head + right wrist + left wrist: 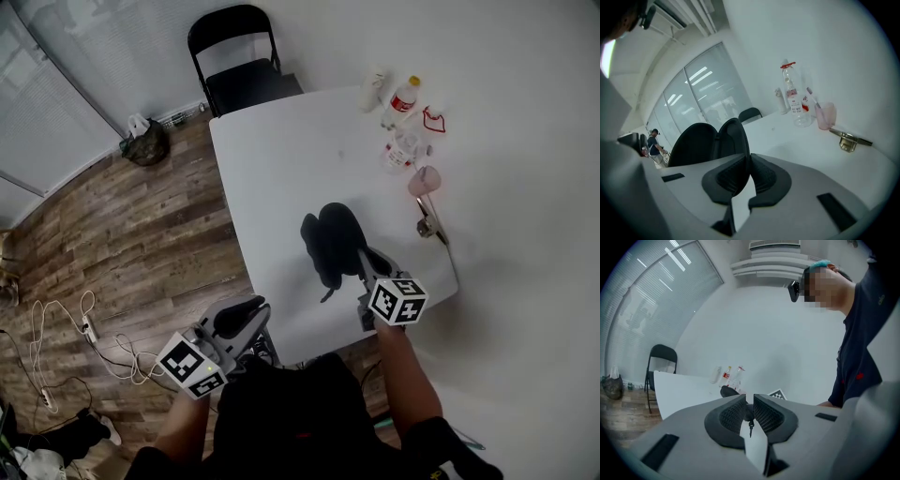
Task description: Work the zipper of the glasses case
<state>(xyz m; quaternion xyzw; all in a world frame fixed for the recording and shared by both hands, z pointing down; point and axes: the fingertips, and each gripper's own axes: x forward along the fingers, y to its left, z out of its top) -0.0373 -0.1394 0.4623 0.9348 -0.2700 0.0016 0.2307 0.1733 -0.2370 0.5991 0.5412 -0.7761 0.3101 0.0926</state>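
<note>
The black glasses case (330, 239) is unzipped, its two shells spread apart near the front of the white table (272, 169). In the right gripper view its two halves (701, 143) rise just beyond the jaws. My right gripper (366, 267) is at the case's near right side, and its pads are shut on the rim of the right shell (736, 133). My left gripper (246, 307) hangs off the table's front left edge, well clear of the case. Its jaws (750, 401) are shut with nothing between them. From there the case (727, 391) is a small dark shape on the table.
Two bottles (403, 98), a pink cup (424, 180) and a brass clip (429, 227) stand along the table's right side. A black folding chair (239, 66) sits behind the table. Cables (66, 328) lie on the wooden floor at left.
</note>
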